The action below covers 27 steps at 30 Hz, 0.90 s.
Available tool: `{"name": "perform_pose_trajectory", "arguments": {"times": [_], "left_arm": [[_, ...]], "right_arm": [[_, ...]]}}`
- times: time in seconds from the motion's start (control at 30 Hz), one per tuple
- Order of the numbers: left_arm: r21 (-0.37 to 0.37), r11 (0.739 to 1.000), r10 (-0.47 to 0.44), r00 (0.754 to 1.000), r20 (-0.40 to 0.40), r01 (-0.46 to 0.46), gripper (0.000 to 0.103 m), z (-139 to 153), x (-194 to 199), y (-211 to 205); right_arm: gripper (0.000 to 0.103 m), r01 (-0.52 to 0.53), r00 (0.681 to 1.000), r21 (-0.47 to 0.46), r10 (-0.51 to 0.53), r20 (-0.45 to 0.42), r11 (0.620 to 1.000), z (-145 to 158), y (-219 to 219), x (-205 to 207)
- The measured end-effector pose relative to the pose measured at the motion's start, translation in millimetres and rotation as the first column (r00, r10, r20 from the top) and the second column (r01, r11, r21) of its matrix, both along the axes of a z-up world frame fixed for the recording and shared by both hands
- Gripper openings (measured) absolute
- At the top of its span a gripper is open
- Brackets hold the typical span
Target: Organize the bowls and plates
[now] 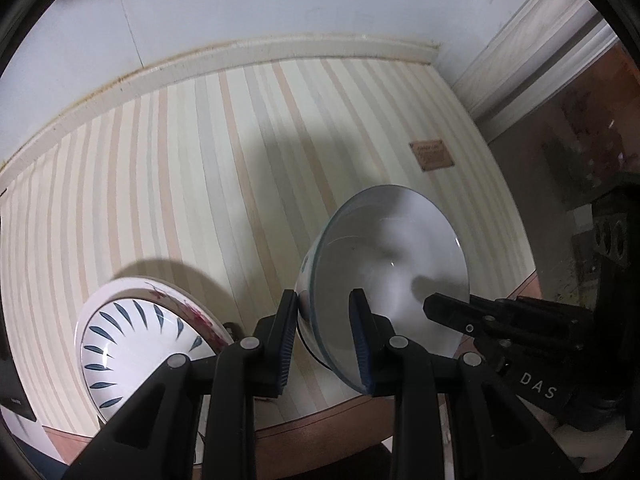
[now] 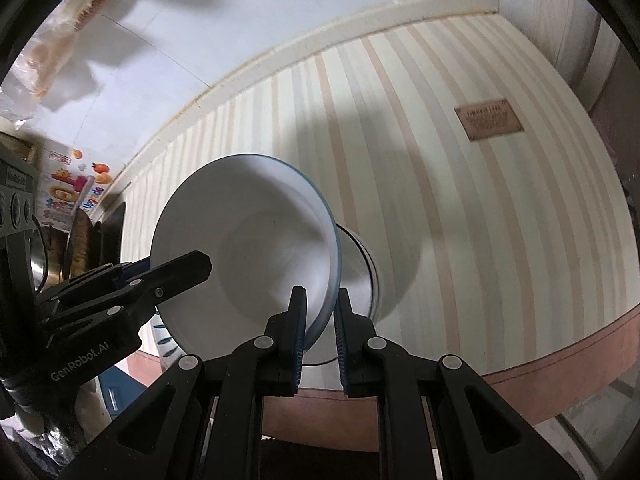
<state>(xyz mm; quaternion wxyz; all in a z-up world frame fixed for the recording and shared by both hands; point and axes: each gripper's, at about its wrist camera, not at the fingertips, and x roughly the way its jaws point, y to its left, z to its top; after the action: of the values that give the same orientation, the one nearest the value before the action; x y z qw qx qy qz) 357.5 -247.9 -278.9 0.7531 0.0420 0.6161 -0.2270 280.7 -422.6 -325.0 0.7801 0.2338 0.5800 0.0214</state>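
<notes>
A white bowl with a thin blue rim [image 1: 384,264] is held tilted above the striped tablecloth [image 1: 200,184]. My left gripper [image 1: 326,332] is shut on its rim on one side. My right gripper [image 2: 320,328] is shut on the rim of the same bowl [image 2: 248,256] on the opposite side. Each gripper shows in the other's view: the right one at the right edge [image 1: 500,324], the left one at the left edge [image 2: 140,280]. A bowl with blue leaf marks [image 1: 136,344] sits on the table at lower left, stacked in a flowered dish.
A brown label [image 1: 432,155] lies on the cloth at the far right. The table's brown front edge [image 2: 560,368] curves close below the grippers. Packaging and a metal pot [image 2: 60,216] crowd the left side in the right wrist view. A wall borders the table's far side.
</notes>
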Motion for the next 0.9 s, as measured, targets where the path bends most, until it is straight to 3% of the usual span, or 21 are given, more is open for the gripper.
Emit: {"name": "perform_pose_trajectory", "arguments": {"times": [0.4, 0.9], "left_arm": [[0.052, 0.999, -0.016, 0.999, -0.041, 0.018, 0.024, -26.4, -2.9, -7.7], [0.075, 0.997, -0.018, 0.998, -0.068, 0.023, 0.024, -36.4, -5.8, -9.0]], "right_arm": [[0.015, -0.02, 0.999, -0.011, 0.019, -0.049, 1.0, -25.9, -4.7, 6.3], [0.017, -0.031, 0.997, -0.029, 0.029, -0.068, 0.999, -24.0, -3.9, 18.5]]}}
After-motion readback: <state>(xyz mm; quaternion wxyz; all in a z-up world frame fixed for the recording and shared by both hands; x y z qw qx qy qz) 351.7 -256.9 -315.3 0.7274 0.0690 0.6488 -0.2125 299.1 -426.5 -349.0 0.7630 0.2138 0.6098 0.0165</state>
